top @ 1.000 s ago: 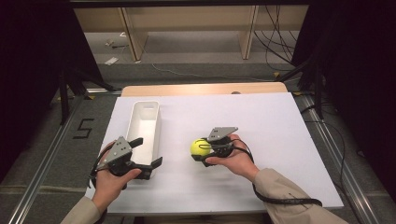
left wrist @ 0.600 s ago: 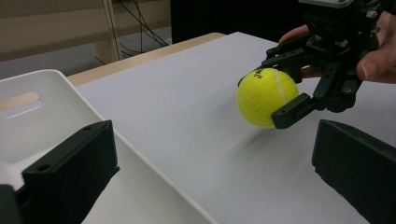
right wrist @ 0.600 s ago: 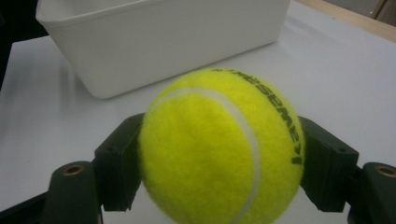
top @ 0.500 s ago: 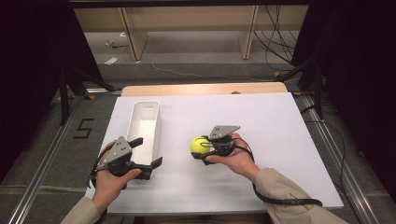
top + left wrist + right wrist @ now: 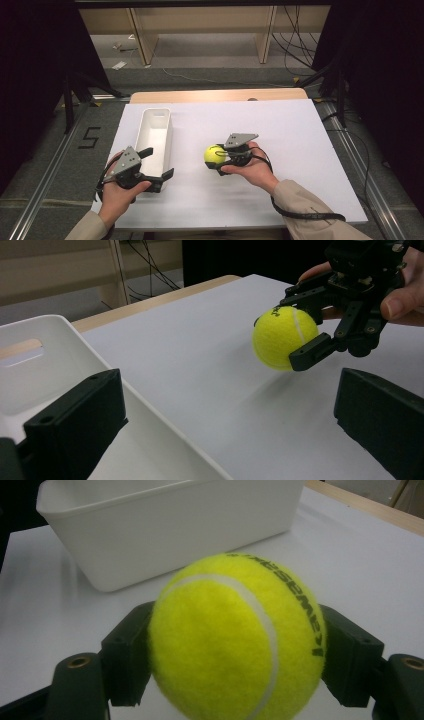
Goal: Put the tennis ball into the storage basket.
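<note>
— What is in hand here?

— The right claw point(image 5: 223, 159) grips a ball point(image 5: 215, 155), its jaws closed on the ball's two sides, just above the white worktop point(image 5: 280, 135). The left claw point(image 5: 150, 162) waits spread wide and empty at the near end of the bin point(image 5: 155, 136), one jaw over the bin's rim.

— How should the carry go?

— My judgement: keep the squeeze steady, lift enough to clear the bin's wall, cross leftward and let go low over the inside so the ball does not bounce out. The left claw could steady the bin, which looks light.

— What does the right gripper view add?

— The ball point(image 5: 237, 637) sits square between both pads, with black lettering on its felt, and the bin point(image 5: 165, 525) stands beyond it, near but apart.

— And the left gripper view?

— It shows the ball point(image 5: 285, 337) from the side, a shadow under it suggesting it hangs clear of the worktop, and the right claw point(image 5: 295, 325) with fingers point(image 5: 400, 302) wrapped behind. The high view alone gives the layout: bin lengthwise at left, ball right of it, bare floor point(image 5: 210, 60) and cables point(image 5: 295, 47) farther off.
</note>
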A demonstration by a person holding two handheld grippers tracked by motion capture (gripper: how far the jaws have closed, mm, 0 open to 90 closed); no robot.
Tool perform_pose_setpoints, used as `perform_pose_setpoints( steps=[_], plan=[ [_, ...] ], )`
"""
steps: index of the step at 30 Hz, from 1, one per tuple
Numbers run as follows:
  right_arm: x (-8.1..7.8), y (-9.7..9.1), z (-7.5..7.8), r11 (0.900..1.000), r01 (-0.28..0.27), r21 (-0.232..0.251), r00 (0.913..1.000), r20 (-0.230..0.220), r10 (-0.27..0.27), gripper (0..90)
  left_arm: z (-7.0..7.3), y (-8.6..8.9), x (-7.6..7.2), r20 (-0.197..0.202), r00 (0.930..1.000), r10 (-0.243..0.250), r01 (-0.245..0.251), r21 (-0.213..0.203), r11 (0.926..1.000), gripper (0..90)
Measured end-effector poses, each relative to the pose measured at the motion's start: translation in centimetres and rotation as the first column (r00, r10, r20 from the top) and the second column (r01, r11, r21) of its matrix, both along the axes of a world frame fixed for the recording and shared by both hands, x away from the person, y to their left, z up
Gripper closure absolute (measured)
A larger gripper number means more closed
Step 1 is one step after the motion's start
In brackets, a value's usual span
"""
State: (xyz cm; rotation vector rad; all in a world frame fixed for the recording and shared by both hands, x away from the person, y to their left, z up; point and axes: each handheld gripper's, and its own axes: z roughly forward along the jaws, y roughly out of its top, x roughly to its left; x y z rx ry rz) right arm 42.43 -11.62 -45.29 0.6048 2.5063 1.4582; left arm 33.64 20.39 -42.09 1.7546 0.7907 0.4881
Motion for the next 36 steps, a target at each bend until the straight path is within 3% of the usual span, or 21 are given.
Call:
perform_pose_setpoints(
  steps=[36],
  plan=[
    [0.30,0.06,0.73,0.9986,0.023,0.048,0.9997,0.000,-0.023,26.7,0.01,-0.05,0.01,0.000,1.0000,0.000,0.000,0.000,1.0000,0.0]
  ],
)
